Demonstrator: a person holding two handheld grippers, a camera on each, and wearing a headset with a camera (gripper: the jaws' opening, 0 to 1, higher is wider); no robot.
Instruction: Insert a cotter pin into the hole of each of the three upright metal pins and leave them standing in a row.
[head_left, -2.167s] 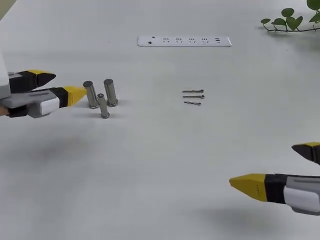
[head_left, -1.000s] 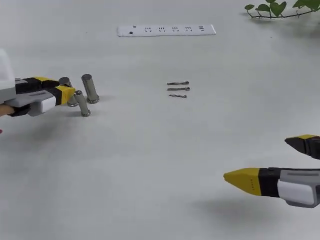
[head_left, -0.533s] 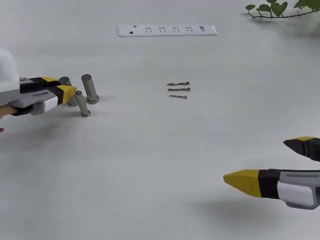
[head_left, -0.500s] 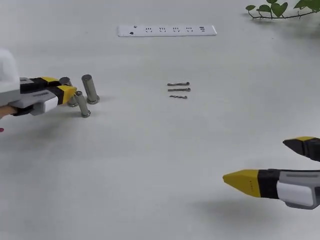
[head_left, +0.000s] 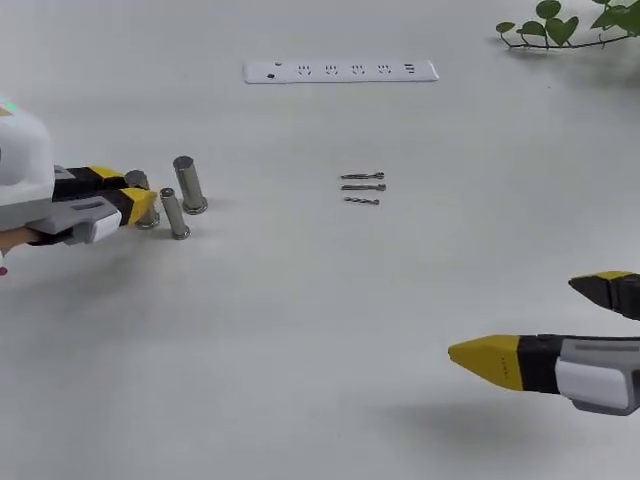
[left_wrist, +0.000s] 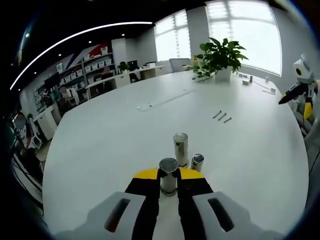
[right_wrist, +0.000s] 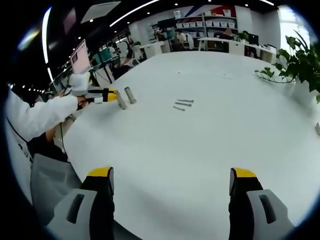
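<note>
Three upright metal pins stand at the left of the white table. My left gripper (head_left: 140, 194) (left_wrist: 168, 186) is shut on the leftmost metal pin (head_left: 138, 180) (left_wrist: 168, 175). Beside it stand a tall pin (head_left: 188, 184) (left_wrist: 181, 148) and a shorter pin (head_left: 175, 214) (left_wrist: 197, 162). Three cotter pins (head_left: 362, 187) (left_wrist: 221, 116) (right_wrist: 182, 104) lie flat in a small stack near the table's middle. My right gripper (head_left: 532, 320) (right_wrist: 171, 179) hovers open at the near right, far from them, with nothing between its fingers.
A white power strip (head_left: 340, 71) (left_wrist: 162, 100) lies at the back of the table. A green plant (head_left: 570, 25) (left_wrist: 220, 55) (right_wrist: 300, 60) sits at the back right. Bare tabletop (head_left: 320, 330) lies between the two grippers.
My left gripper, open around the leftmost pin 2.2 s ago, has closed on it. The right gripper has barely moved. The head camera has shifted a little.
</note>
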